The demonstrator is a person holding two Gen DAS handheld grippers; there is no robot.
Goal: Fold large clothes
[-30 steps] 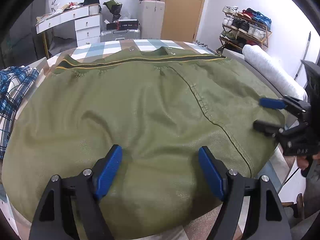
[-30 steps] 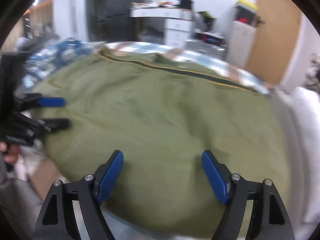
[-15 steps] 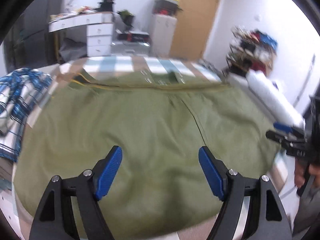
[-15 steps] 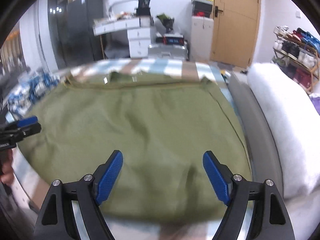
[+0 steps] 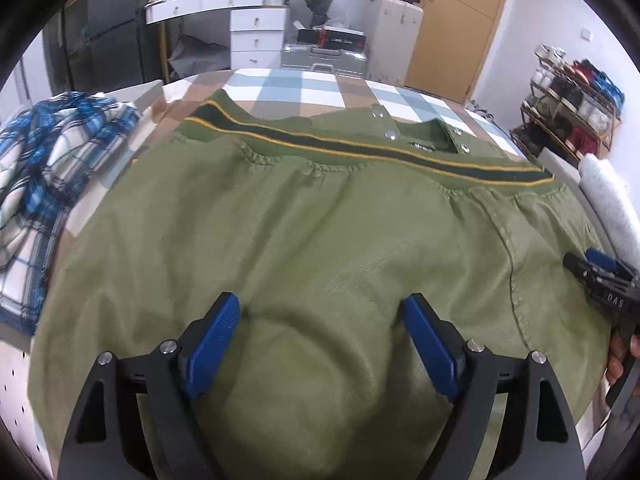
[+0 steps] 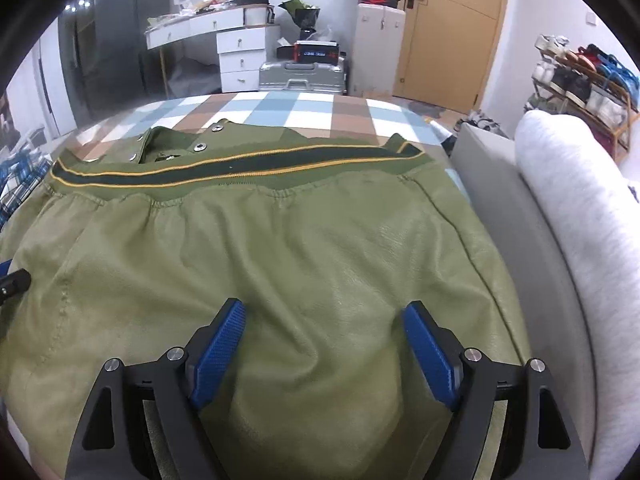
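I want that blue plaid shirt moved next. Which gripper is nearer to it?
Left. The left gripper hangs over the green jacket on the plaid shirt's side; the right gripper is over the jacket's opposite side.

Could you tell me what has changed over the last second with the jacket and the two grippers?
The two grippers drew apart: the right gripper slid from over the green jacket to its right edge, and the left gripper now barely shows at the right wrist view's left edge. The left jaws are opening, nothing gripped. Nothing was taken or released. The jacket stays flat on the checked cover, the blue plaid shirt beside it.
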